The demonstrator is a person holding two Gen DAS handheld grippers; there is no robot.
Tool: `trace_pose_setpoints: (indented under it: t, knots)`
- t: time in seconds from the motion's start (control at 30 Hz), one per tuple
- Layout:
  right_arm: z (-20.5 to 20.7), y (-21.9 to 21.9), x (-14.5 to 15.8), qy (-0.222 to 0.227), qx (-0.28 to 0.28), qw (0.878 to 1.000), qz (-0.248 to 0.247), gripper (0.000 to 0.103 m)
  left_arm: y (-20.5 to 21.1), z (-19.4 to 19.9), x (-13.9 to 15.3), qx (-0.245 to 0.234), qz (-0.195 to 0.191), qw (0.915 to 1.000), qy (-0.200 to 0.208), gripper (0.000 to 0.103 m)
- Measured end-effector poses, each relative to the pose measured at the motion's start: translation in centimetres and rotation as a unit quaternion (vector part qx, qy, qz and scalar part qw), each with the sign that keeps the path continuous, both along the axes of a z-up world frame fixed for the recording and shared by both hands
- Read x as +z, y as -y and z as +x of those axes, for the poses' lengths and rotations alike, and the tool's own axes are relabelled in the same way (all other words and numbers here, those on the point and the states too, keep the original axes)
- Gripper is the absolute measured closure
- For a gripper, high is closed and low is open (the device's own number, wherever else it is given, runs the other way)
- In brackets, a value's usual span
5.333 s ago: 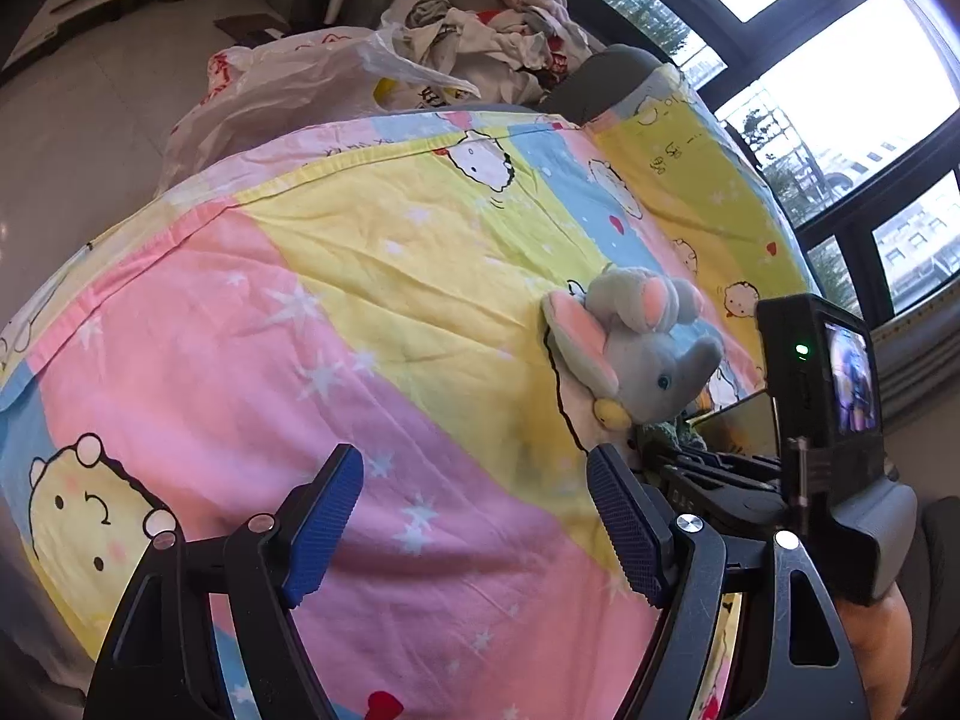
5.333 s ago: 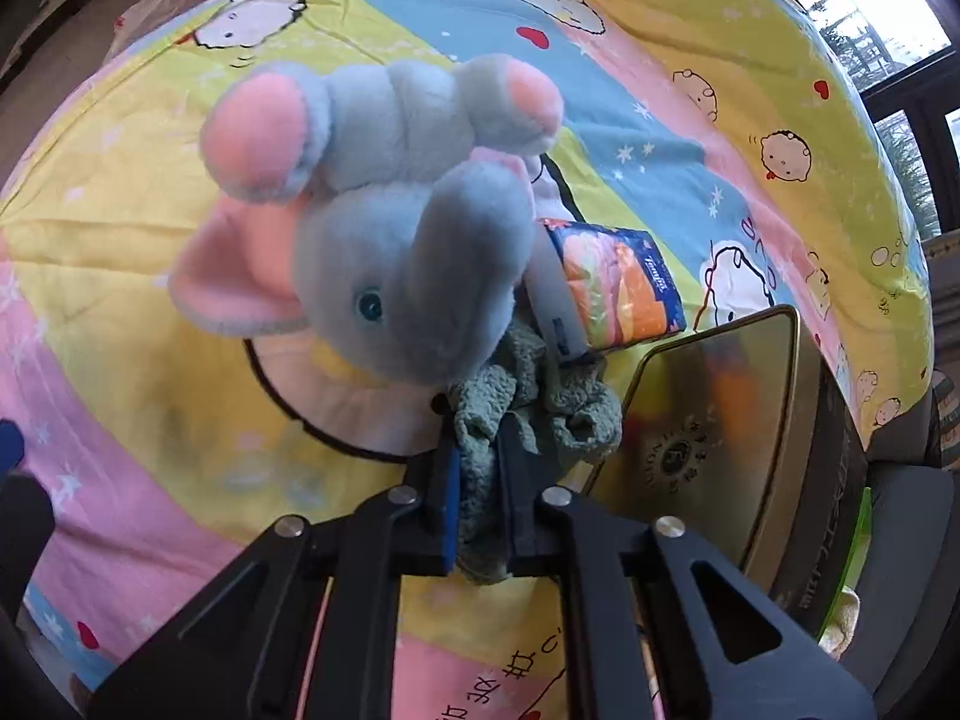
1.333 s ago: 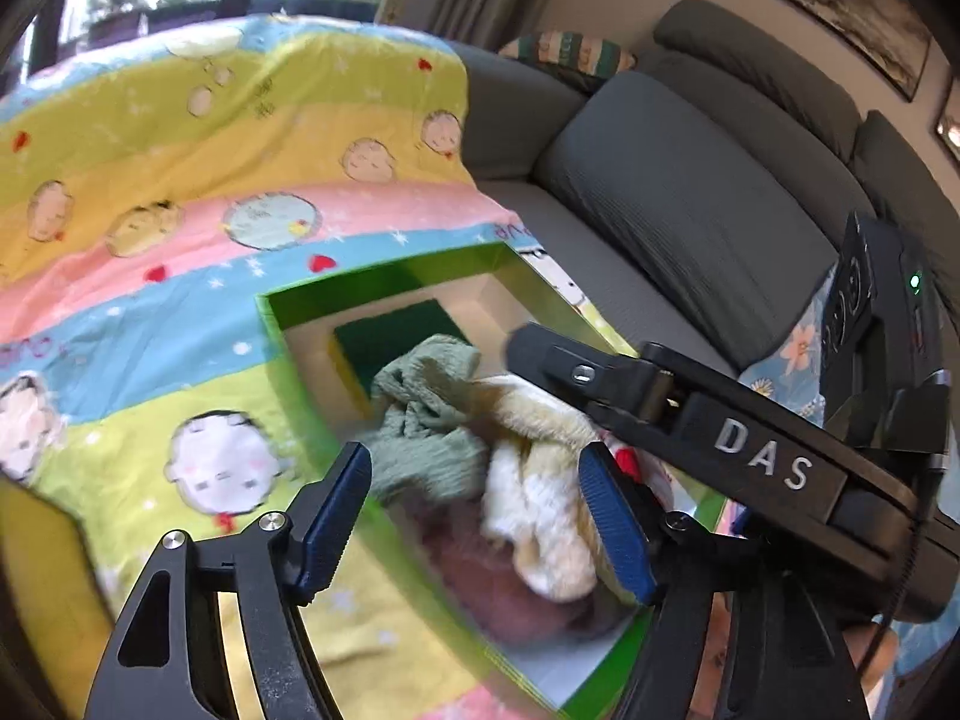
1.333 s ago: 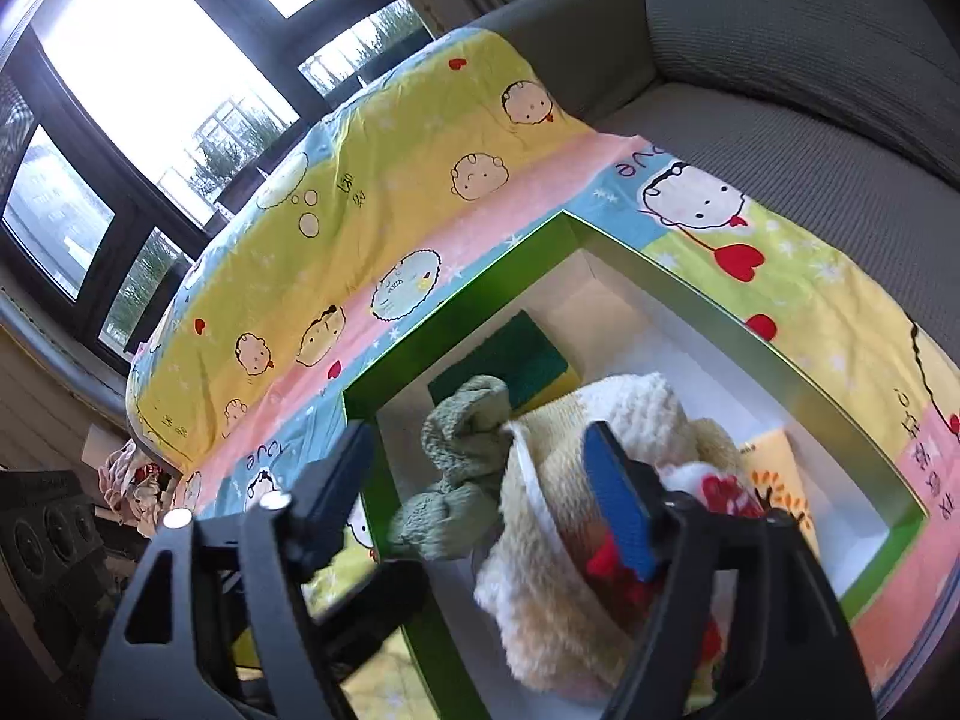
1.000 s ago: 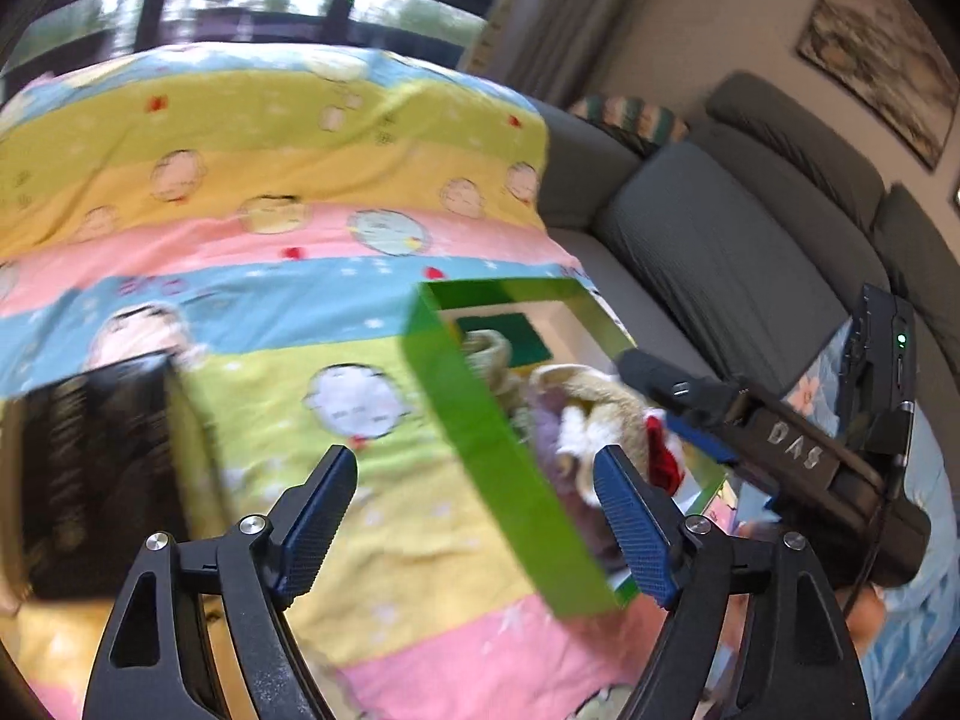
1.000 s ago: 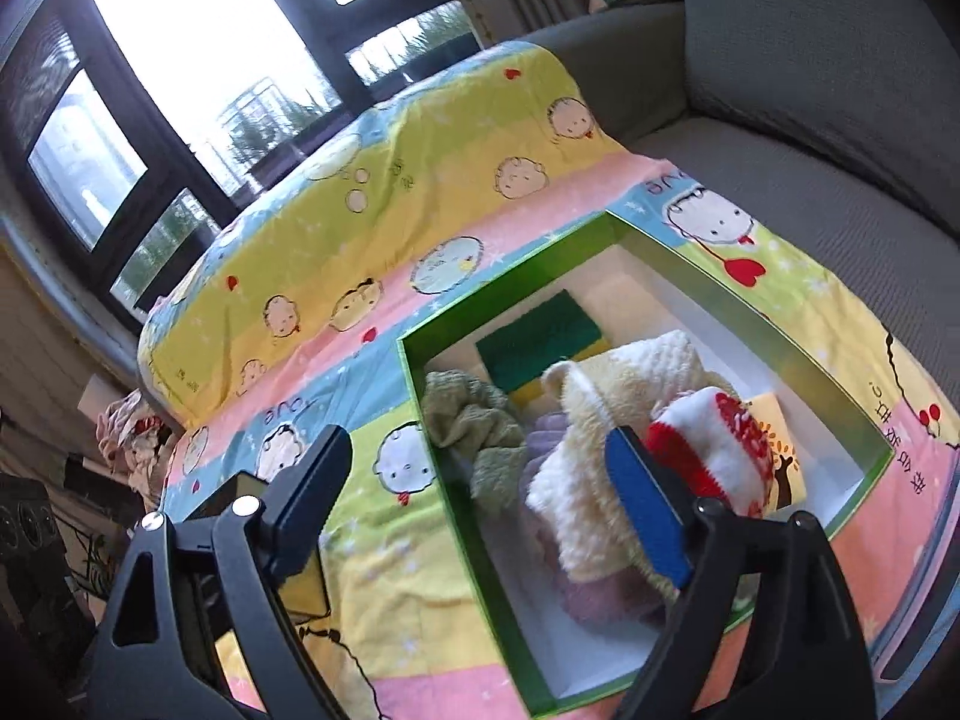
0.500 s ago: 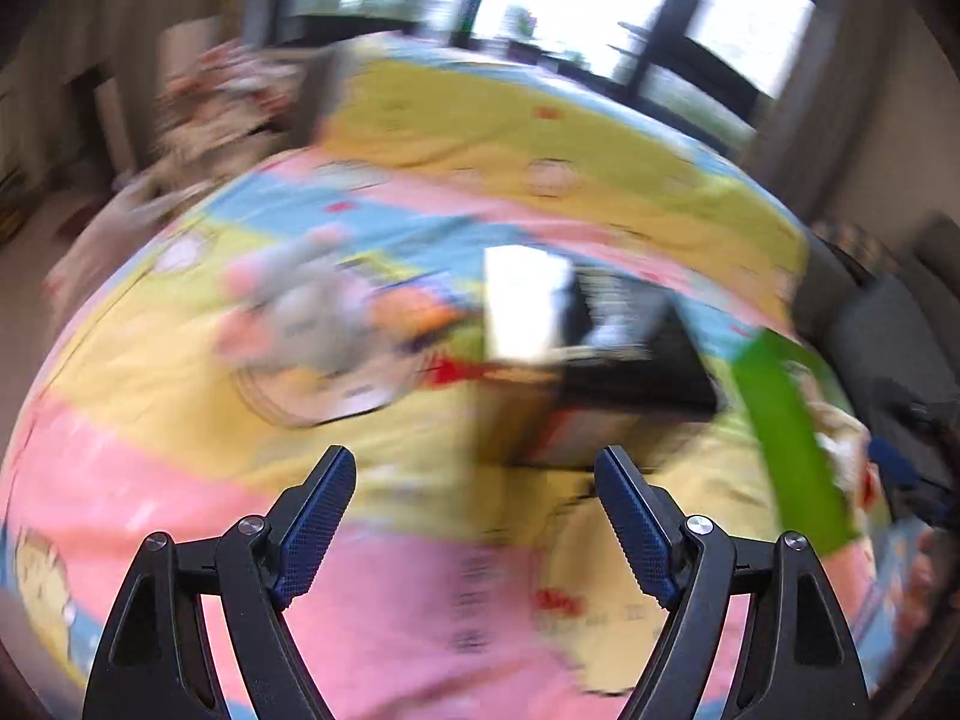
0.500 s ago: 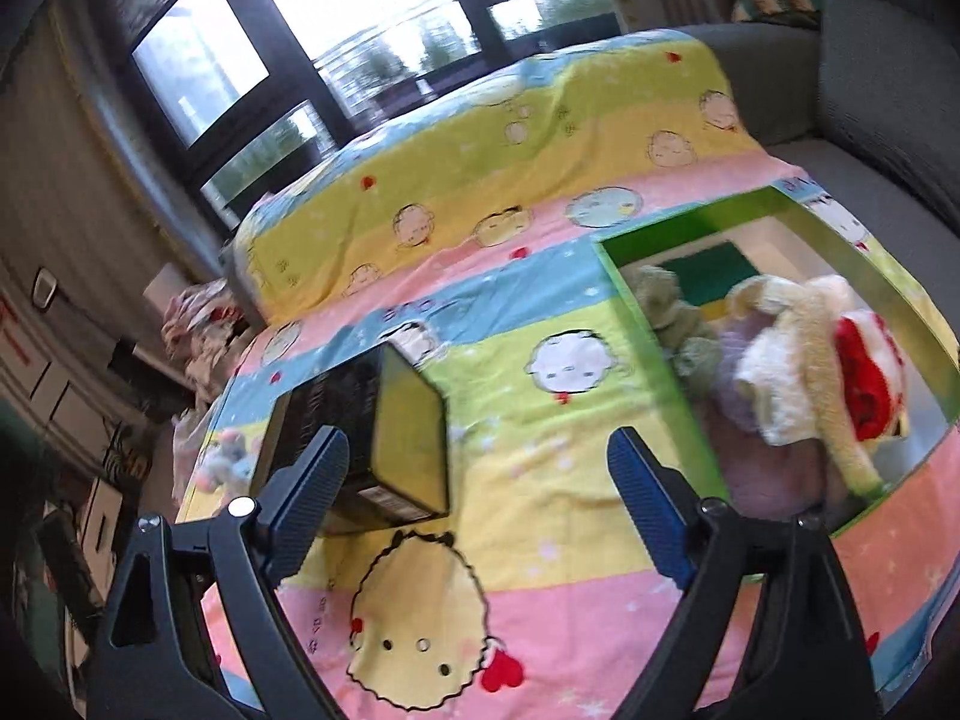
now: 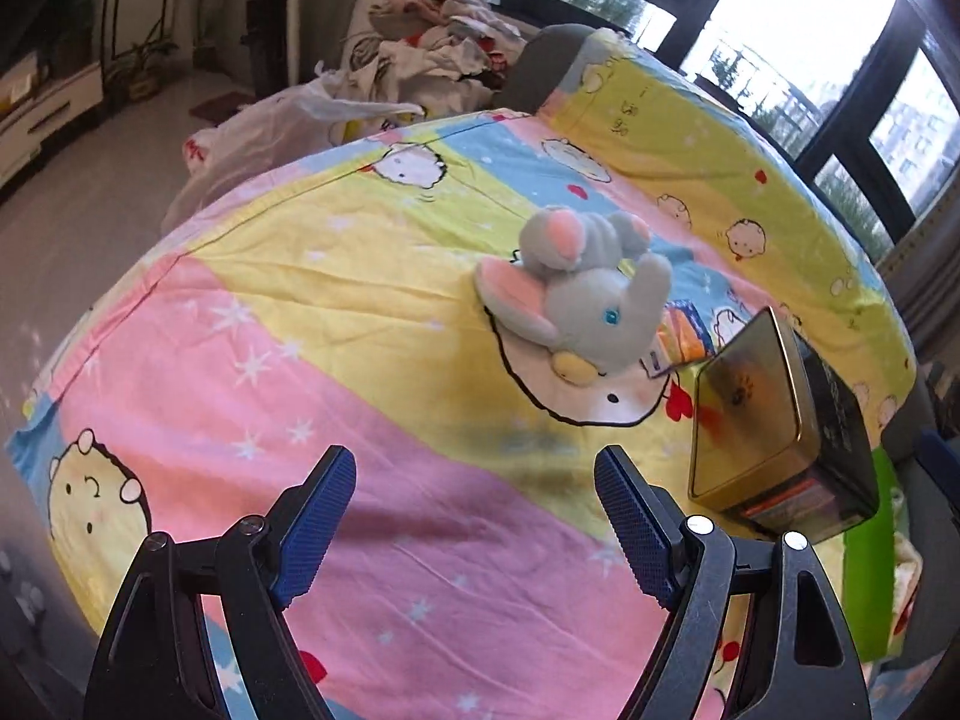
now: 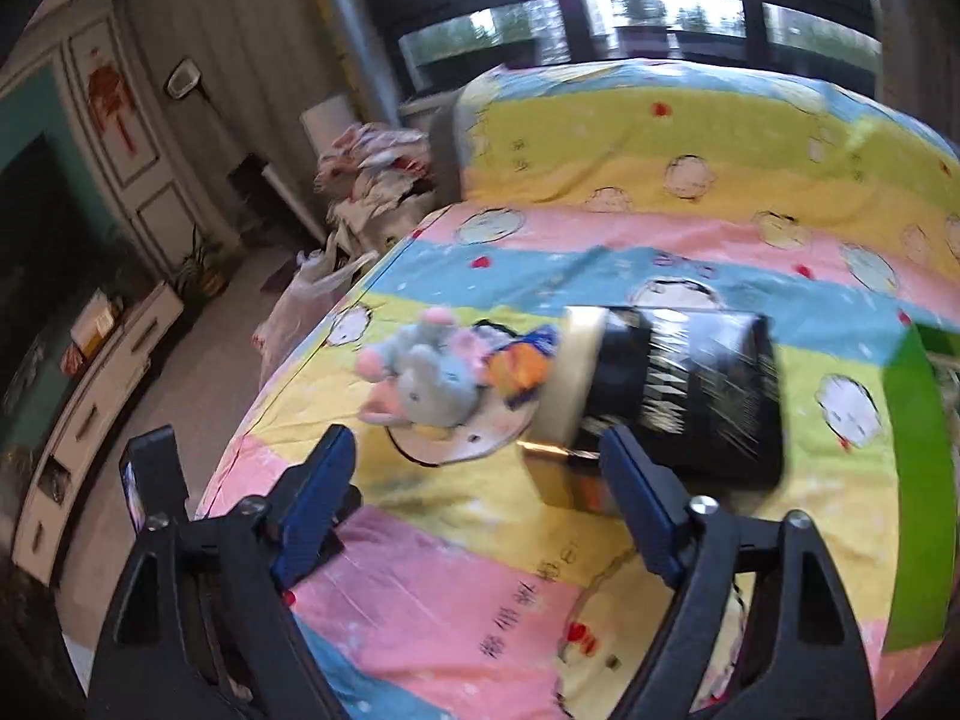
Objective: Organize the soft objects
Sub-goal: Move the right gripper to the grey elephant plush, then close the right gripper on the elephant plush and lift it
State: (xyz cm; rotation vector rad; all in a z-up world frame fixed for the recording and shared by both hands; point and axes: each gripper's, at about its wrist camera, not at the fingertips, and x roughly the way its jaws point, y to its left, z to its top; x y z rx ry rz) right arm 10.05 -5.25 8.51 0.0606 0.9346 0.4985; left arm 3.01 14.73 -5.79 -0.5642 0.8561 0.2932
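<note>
A grey plush elephant (image 9: 576,294) with pink ears lies on the cartoon bedsheet (image 9: 300,360), partly over an orange and blue packet (image 9: 684,336). My left gripper (image 9: 474,462) hovers open above the pink stripe, short of the elephant, holding nothing. In the right wrist view the elephant (image 10: 426,378) lies beyond my right gripper (image 10: 477,444), whose jaws are closing with nothing between them. The green box wall (image 10: 918,480) shows at the right edge; its contents are hidden.
A black and gold tin (image 9: 774,414) stands right of the elephant, between it and the green box (image 9: 867,552). A white plastic bag (image 9: 288,120) and a clothes pile (image 9: 444,42) lie past the bed's far edge. Floor and a cabinet (image 10: 90,420) are on the left.
Both grippers swung away from the green box, where the green cloth now lies, and back across the bed toward the elephant. The right gripper, earlier shut on that cloth, is empty.
</note>
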Motion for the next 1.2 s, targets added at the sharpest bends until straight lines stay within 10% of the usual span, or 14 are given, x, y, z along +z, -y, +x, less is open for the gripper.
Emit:
trace_pose_setpoints:
  t: [0.3, 0.67, 0.8, 1.2]
  knots:
    - [6.5, -11.7, -5.3, -0.040, 0.044, 0.991, -0.117, 0.054, -1.8, -0.5, -0.1, 0.011, -0.034, 0.9994, 0.000, 0.021]
    - [9.8, -13.9, -10.2, -0.074, 0.033, 0.985, -0.152, 0.067, -3.8, -0.8, -0.5, 0.029, -0.067, 0.9973, 0.000, 0.021]
    - [9.9, -13.4, -10.0, -0.068, 0.015, 0.989, -0.132, 0.087, -4.2, -1.0, -0.5, 0.038, -0.069, 0.9969, -0.002, 0.021]
    - [4.1, -8.7, -3.5, -0.040, 0.034, 0.997, -0.054, 0.090, -4.3, -1.2, -0.5, 0.040, -0.061, 0.9973, -0.007, 0.021]
